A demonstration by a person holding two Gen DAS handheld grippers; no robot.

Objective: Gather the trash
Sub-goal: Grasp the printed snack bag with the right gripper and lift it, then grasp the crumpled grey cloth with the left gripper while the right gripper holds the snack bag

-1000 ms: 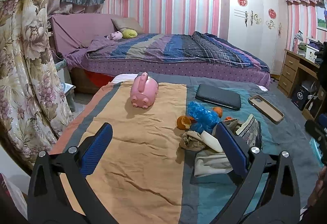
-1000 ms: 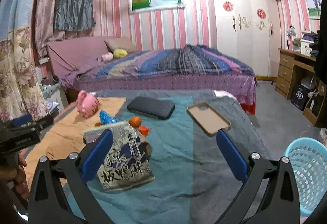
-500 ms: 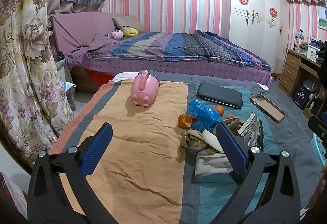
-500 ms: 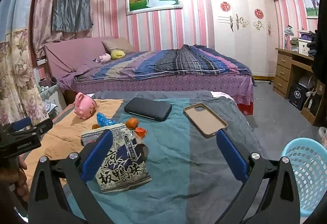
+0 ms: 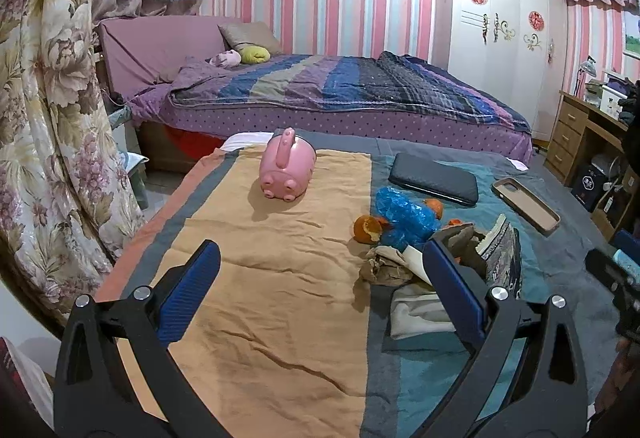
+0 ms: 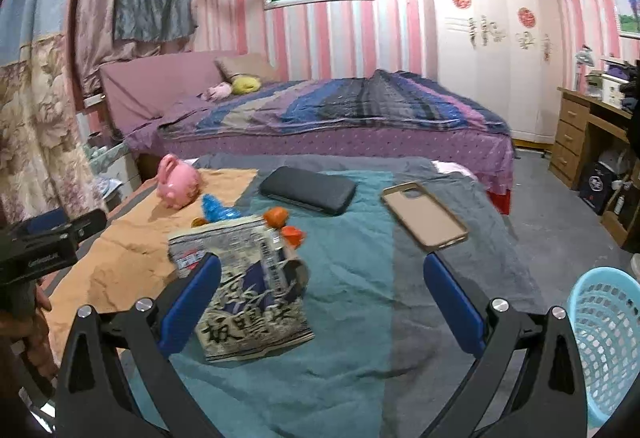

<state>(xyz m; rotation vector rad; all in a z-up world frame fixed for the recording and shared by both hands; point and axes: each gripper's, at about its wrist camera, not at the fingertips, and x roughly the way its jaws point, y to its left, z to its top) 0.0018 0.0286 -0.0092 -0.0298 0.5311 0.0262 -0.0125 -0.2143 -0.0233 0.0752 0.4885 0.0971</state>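
Judging by the layout, nothing is collected yet — the printed foil snack bag [image 6: 248, 286], crumpled blue plastic wrapper [image 5: 404, 216] and orange peels [image 5: 368, 229] lie on the cloth-covered bench [image 6: 360, 278]; the light-blue plastic basket [image 6: 608, 334] looks empty, while the left hand-held gripper [image 5: 316, 294] and right hand-held gripper [image 6: 320, 298] gape wide, holding nothing.

- Left gripper [image 5: 316, 290]: jaws spread wide, blue pads [image 5: 188, 298] facing each other, nothing between them; hovering level, pointing forward
- Right gripper [image 6: 320, 302]: jaws equally wide apart, nothing clamped; angled slightly downward
- Hand [image 6: 34, 322] at left edge of right wrist view, wrapped around the other gripper's handle
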